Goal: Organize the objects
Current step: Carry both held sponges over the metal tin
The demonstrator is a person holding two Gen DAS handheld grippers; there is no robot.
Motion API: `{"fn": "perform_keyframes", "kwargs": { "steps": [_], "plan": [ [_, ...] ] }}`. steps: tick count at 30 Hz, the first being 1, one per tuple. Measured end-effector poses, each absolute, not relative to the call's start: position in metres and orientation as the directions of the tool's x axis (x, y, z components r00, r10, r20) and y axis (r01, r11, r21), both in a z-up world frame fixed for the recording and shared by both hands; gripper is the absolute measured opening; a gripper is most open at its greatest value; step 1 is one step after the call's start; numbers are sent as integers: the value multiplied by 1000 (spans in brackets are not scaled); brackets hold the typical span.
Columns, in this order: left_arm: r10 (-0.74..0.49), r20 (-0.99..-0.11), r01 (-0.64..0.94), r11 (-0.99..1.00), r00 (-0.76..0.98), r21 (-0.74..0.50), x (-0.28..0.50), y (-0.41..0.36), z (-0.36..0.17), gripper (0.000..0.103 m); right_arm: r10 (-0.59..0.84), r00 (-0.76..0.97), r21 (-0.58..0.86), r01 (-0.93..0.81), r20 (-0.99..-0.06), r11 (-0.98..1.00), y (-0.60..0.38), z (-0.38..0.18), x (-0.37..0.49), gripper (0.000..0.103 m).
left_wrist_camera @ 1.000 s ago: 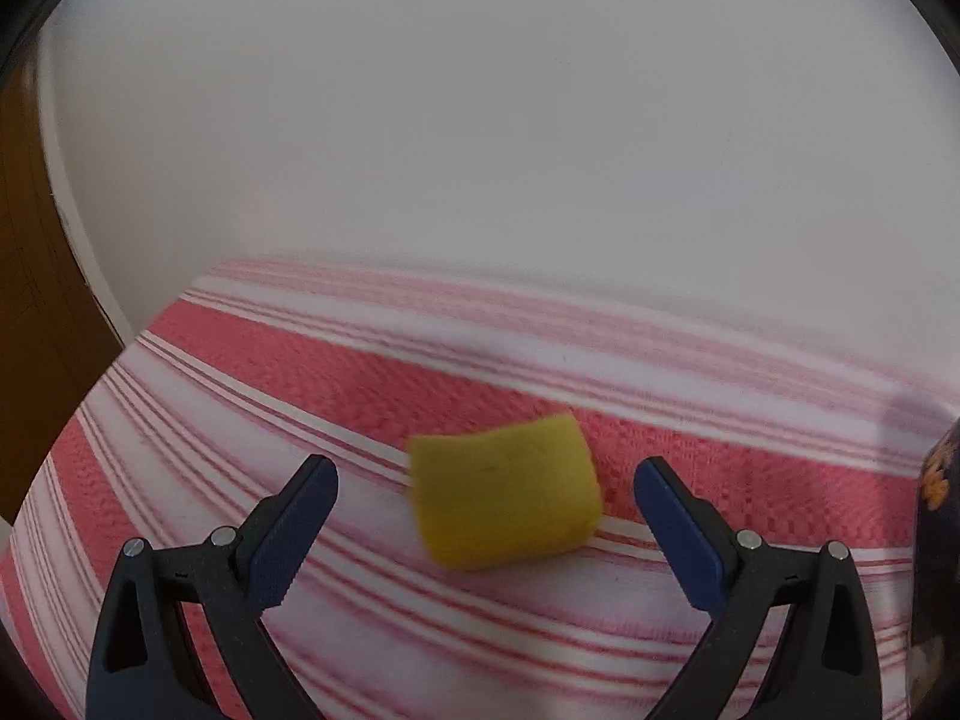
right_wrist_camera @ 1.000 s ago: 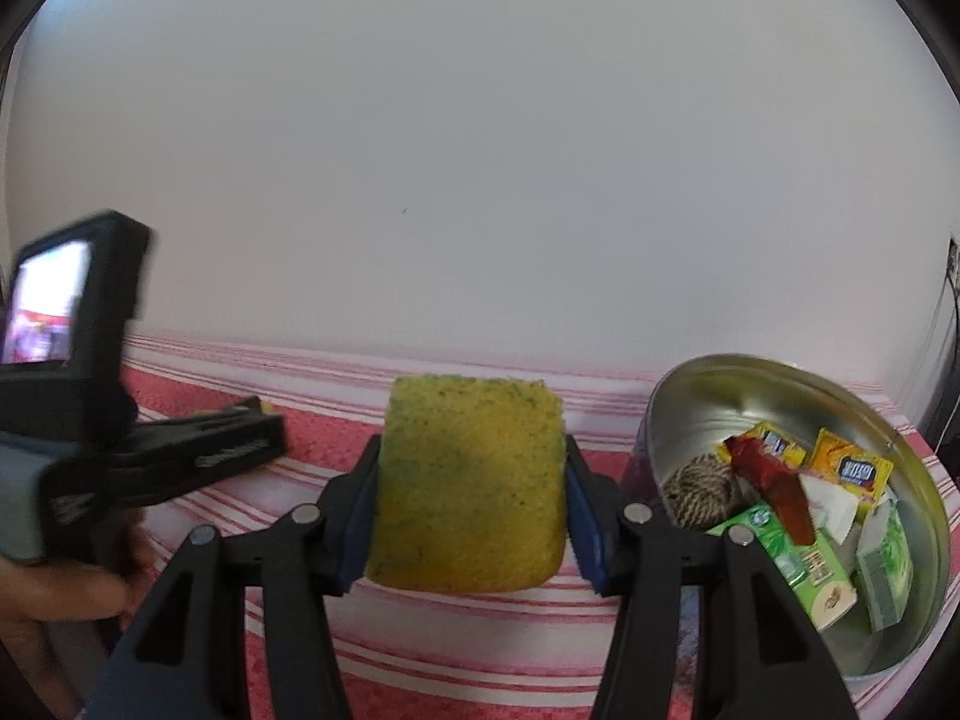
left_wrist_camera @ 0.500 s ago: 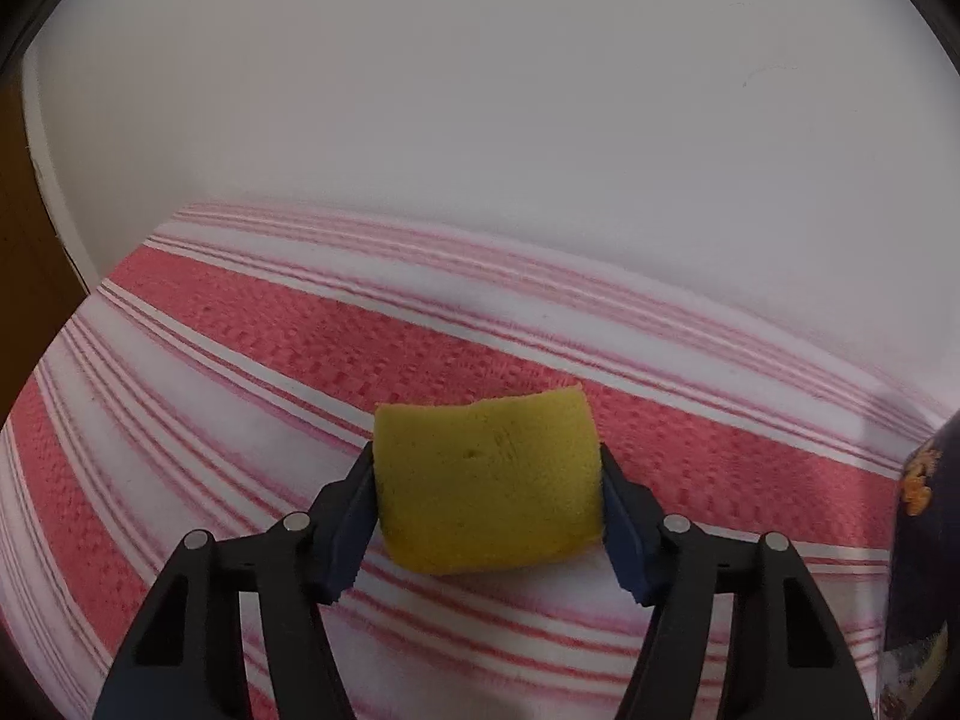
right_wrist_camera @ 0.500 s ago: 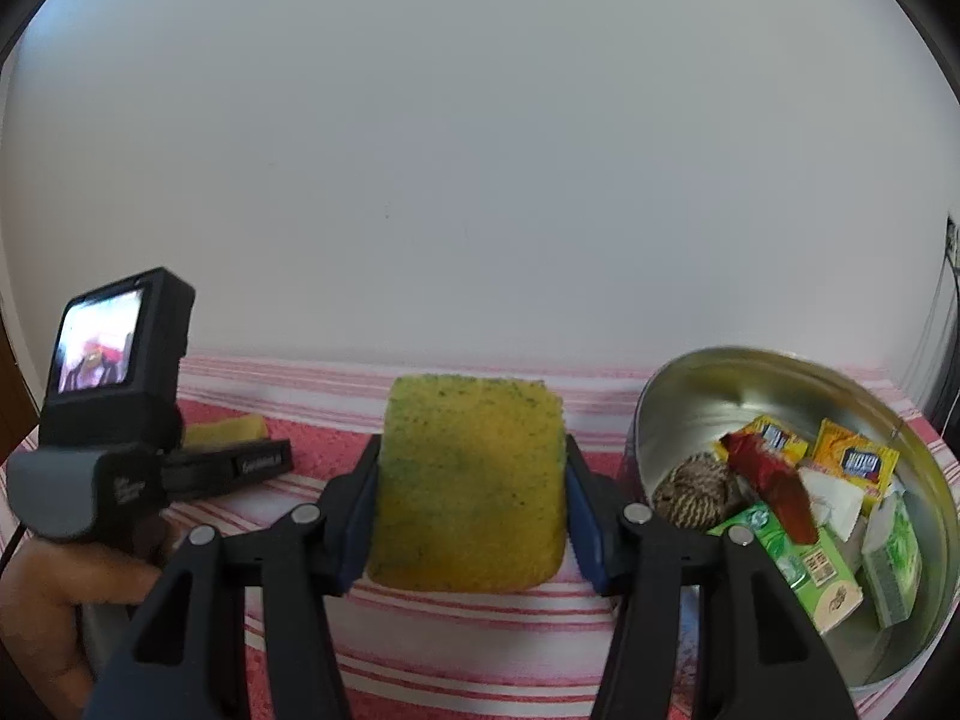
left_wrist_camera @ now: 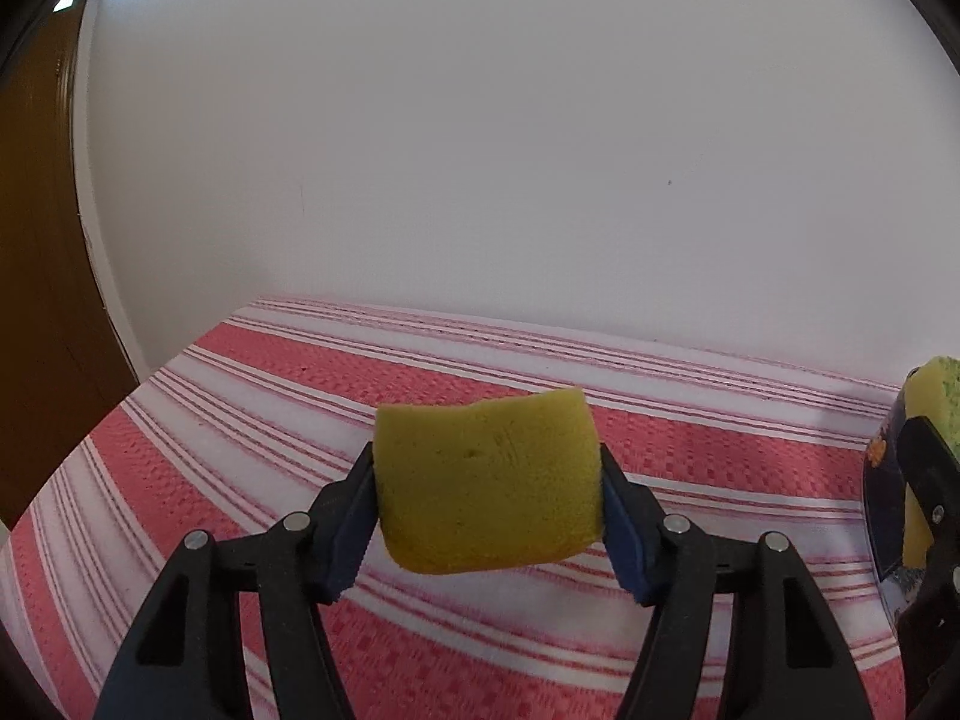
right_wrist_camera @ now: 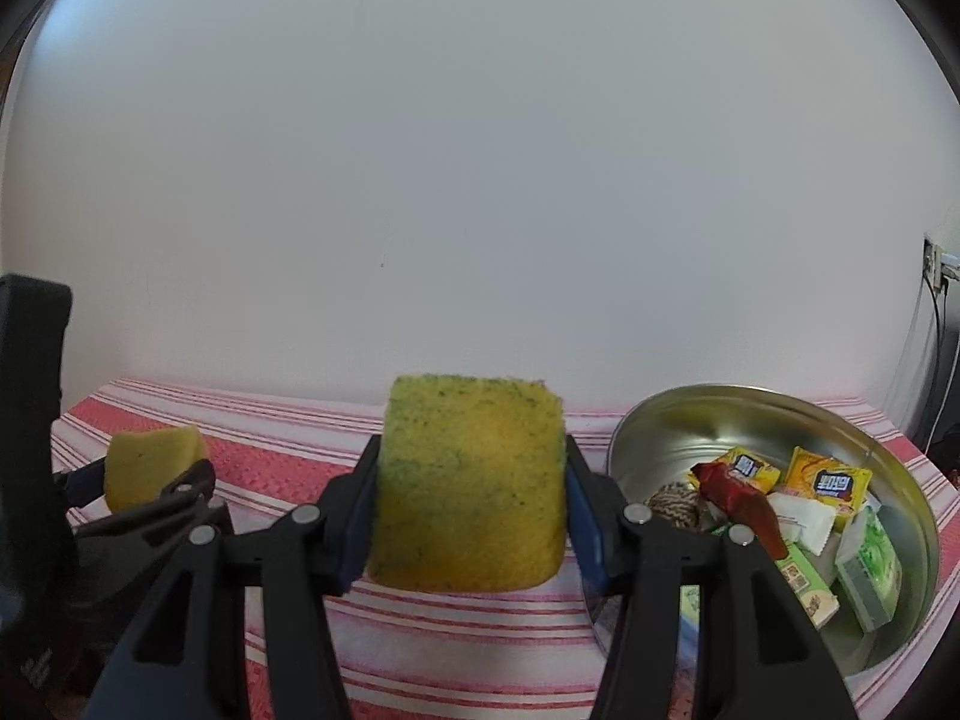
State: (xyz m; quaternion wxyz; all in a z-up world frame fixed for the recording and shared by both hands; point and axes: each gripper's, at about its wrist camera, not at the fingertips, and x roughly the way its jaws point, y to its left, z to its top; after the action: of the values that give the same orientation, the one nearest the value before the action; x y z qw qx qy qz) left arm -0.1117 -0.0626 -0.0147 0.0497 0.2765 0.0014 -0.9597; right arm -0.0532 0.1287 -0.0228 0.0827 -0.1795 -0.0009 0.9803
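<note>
We look across a worktop (left_wrist_camera: 252, 420) covered by a red-and-white striped cloth (right_wrist_camera: 456, 630) that runs up against a plain white wall (left_wrist_camera: 480, 150), with a brown wooden door (left_wrist_camera: 36, 300) at the far left in the left wrist view. The cloth's left edge drops away beside that door, and the stretch of cloth ahead of the left gripper (left_wrist_camera: 487, 516) lies bare as far as the wall. At the right of the worktop stands a round metal tin (right_wrist_camera: 660, 438), its rim just beside the right gripper (right_wrist_camera: 469, 504); inside it lie snack packets (right_wrist_camera: 828, 483), a ball of twine (right_wrist_camera: 675, 501) and small green boxes (right_wrist_camera: 870, 564). Our left jaws pinch a plain yellow sponge (left_wrist_camera: 487, 480), smooth-faced with a few small dents, held clear above the cloth. Our right jaws clamp a second sponge (right_wrist_camera: 469, 480), yellow flecked with green and rougher, held upright just left of the tin.
</note>
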Motion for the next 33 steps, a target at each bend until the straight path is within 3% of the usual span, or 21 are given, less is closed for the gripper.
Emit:
{"fn": "perform_keyframes", "kwargs": {
  "steps": [33],
  "plan": [
    [-81,-501,70,-997,-862,40,-66,-50,-18,68,176,-923,-47,-171,-343,-984,145,-20,5,55]
  ]
}}
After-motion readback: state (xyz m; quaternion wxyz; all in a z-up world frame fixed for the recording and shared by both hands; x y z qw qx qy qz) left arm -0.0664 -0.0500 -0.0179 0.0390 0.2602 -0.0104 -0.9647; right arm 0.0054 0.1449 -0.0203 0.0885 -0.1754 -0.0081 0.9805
